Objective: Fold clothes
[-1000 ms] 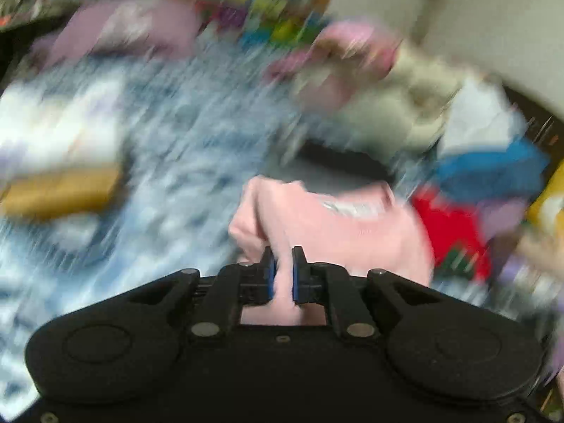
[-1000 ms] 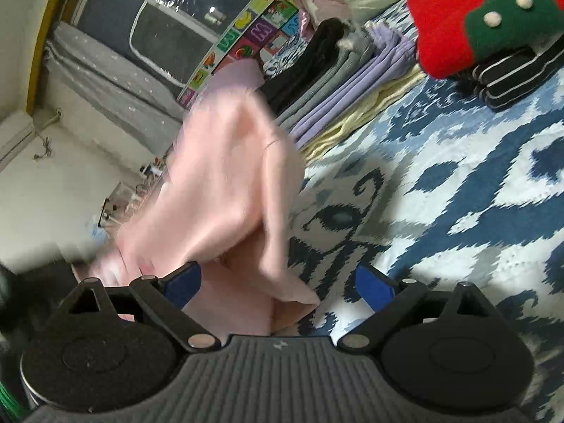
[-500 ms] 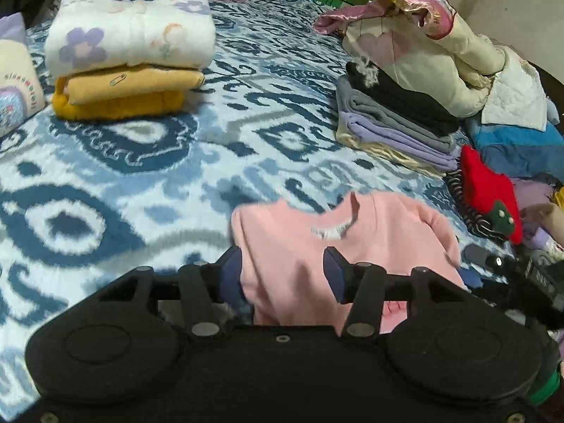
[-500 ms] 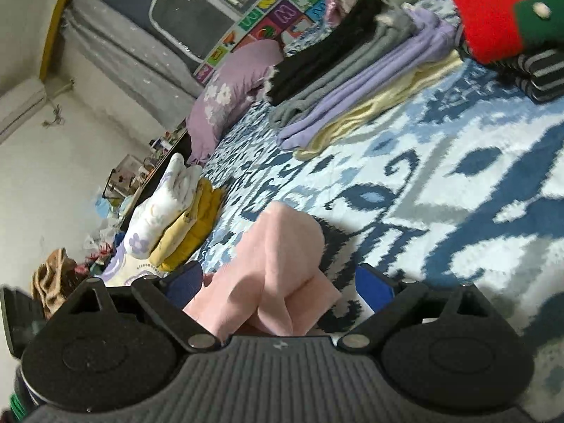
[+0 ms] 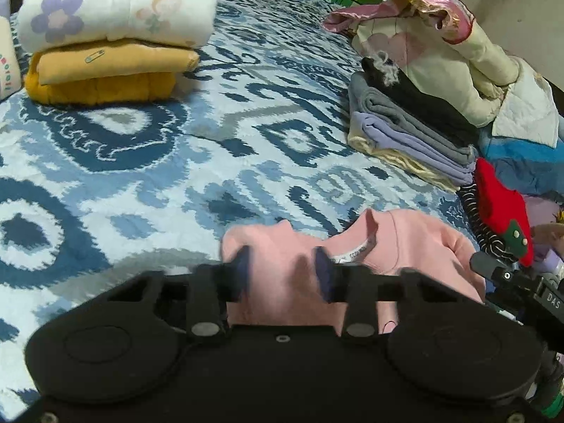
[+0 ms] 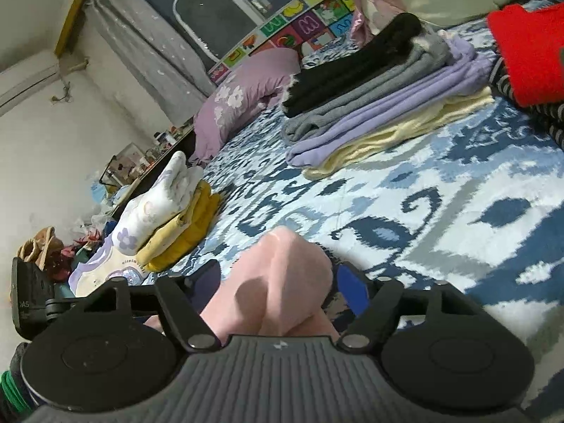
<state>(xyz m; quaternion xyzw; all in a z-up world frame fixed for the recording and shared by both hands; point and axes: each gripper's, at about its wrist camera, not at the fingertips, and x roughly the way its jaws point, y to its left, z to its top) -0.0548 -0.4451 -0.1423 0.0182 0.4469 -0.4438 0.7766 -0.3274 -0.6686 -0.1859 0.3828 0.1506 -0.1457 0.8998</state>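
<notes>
A pink sweatshirt lies on the blue-and-white patterned bedspread, collar and label facing the left wrist view. My left gripper is open, its blurred fingers straddling the shirt's near shoulder edge. In the right wrist view a raised fold of the pink sweatshirt sits between the fingers of my right gripper, which is open, its blue pads apart on either side of the cloth.
A folded stack of white floral and yellow clothes lies at the far left. A folded stack of black, grey, lilac and cream clothes lies at the right, a loose pile behind it. A red knit lies at the right edge.
My left gripper opened and let go of the pink sweatshirt, which dropped from hanging to lying on the bed. My right gripper's fingers have drawn closer around the fold.
</notes>
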